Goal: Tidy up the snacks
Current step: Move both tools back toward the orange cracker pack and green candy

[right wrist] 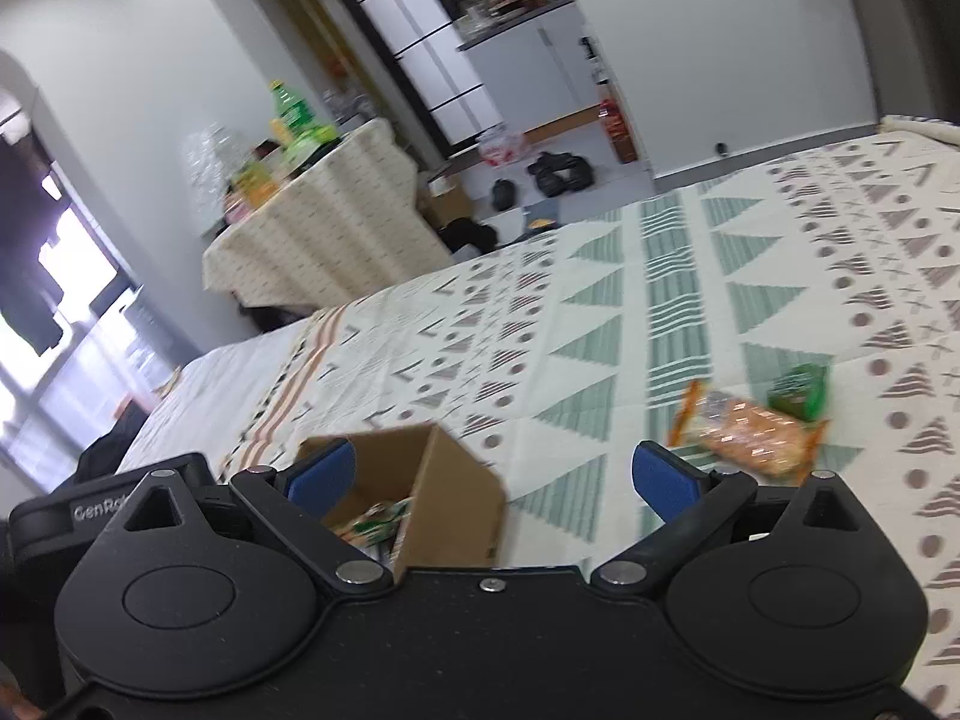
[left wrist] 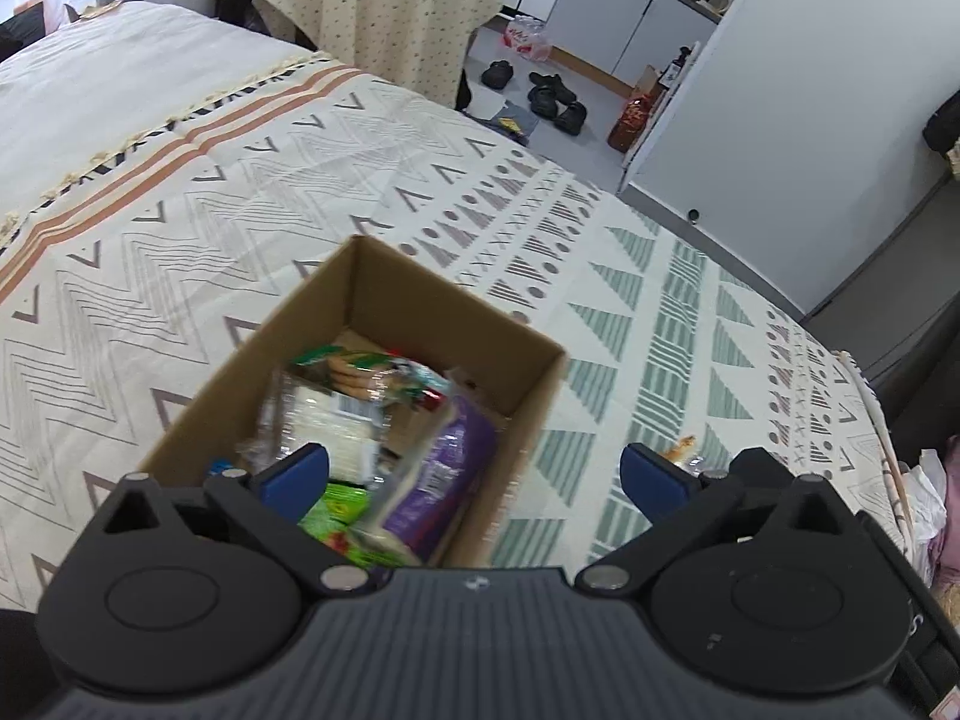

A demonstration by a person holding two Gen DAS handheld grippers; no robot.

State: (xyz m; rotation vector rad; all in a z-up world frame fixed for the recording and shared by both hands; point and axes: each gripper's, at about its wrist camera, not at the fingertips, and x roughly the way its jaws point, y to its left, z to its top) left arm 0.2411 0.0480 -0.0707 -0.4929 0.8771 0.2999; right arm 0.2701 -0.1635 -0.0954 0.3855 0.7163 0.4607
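An open cardboard box (left wrist: 420, 300) sits on the patterned bedspread (left wrist: 180, 228) and holds several snack packets, among them a purple bag (left wrist: 447, 468) and a green packet (left wrist: 336, 510). My left gripper (left wrist: 474, 480) hovers over the box's near right corner, open, nothing between its blue pads. In the right wrist view the same box (right wrist: 456, 492) lies low and left of centre. My right gripper (right wrist: 492, 480) is open and empty above the bedspread (right wrist: 600, 324). An orange biscuit packet (right wrist: 750, 432) and a small green packet (right wrist: 798, 390) lie on the bed to the right of it.
A cloth-covered table (right wrist: 312, 228) with bottles stands beyond the bed. Shoes (left wrist: 552, 93) and bags lie on the floor by white cabinets (left wrist: 624, 24). The bed's far edge borders the floor near a grey wall (left wrist: 810, 120). A bit of the orange packet (left wrist: 681, 450) shows behind my left gripper's right finger.
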